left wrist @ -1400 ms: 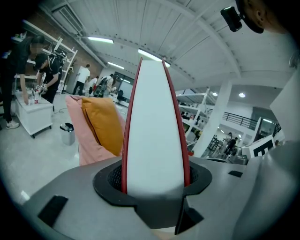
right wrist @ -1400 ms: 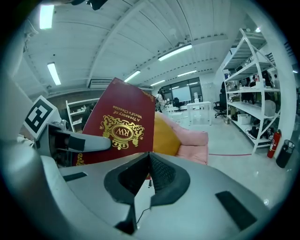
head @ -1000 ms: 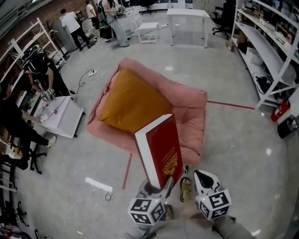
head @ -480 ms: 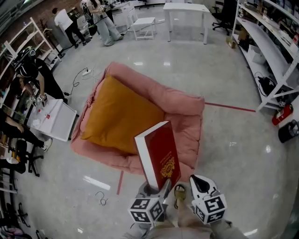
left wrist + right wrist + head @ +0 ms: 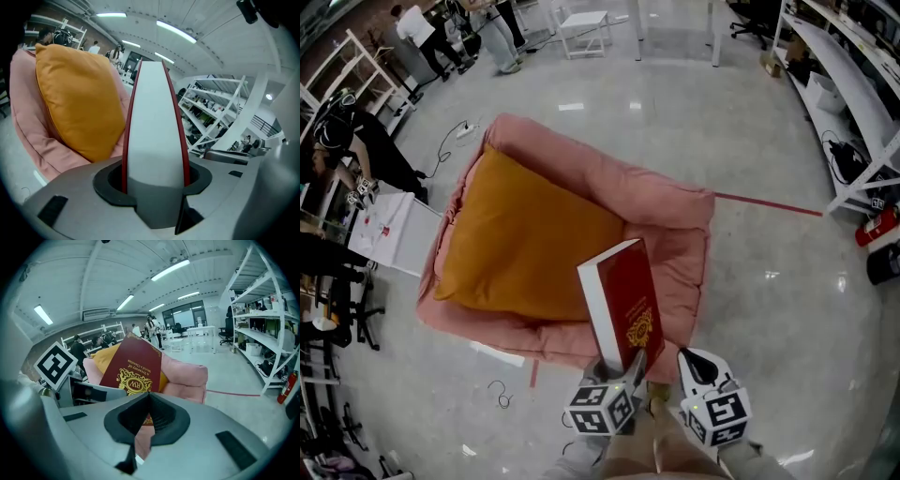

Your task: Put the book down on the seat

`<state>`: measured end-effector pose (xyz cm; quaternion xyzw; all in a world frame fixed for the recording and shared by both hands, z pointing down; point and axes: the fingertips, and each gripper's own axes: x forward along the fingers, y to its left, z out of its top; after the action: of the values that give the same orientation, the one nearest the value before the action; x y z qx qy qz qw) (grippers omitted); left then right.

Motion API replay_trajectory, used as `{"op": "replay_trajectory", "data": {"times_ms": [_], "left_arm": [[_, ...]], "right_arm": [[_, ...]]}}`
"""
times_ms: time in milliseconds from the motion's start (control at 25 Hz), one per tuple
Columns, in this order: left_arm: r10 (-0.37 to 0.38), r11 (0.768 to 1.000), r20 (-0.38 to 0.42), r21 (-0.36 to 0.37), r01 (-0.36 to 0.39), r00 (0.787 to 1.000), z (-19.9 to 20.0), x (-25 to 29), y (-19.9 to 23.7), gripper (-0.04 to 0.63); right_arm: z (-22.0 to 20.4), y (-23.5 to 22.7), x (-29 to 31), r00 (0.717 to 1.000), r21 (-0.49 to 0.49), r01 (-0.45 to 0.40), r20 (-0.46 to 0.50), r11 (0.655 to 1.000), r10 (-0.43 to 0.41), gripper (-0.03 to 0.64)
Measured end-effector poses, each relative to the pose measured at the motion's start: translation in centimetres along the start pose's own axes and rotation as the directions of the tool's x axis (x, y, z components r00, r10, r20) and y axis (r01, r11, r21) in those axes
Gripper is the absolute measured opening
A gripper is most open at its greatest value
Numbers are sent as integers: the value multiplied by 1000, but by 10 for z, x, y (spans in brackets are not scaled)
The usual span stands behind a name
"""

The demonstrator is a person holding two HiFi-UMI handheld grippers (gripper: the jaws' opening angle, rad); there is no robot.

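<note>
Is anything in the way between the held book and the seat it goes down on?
Nothing visible stands between them. The book, upright in the left gripper, is over the pink seat's near side. An orange cushion covers most of the seat.

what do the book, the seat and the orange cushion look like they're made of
Book: stiff red cover with gold print, slight sheen, white page block; likely board and paper. Seat: matte pink fabric, puffy and creased, probably stuffed. Cushion: matte orange cloth, plump, seemingly soft-filled.
</note>
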<state>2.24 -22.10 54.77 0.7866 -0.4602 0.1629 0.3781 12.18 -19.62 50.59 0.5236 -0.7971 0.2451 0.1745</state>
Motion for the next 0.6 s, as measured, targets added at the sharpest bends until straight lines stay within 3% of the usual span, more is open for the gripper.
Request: {"op": "replay_trajectory", "data": {"times_ms": [280,600], "left_arm": [[25,999,-87,-46,-29,996,-15,51,24,244],[65,983,-204,-153,-98,977,-34,114,48,244]], "right_arm": [[-8,-15,31,999,10,36,-33,999,-35,5],[-25,-33,56,993,60,79,-89,995,-74,5]]}}
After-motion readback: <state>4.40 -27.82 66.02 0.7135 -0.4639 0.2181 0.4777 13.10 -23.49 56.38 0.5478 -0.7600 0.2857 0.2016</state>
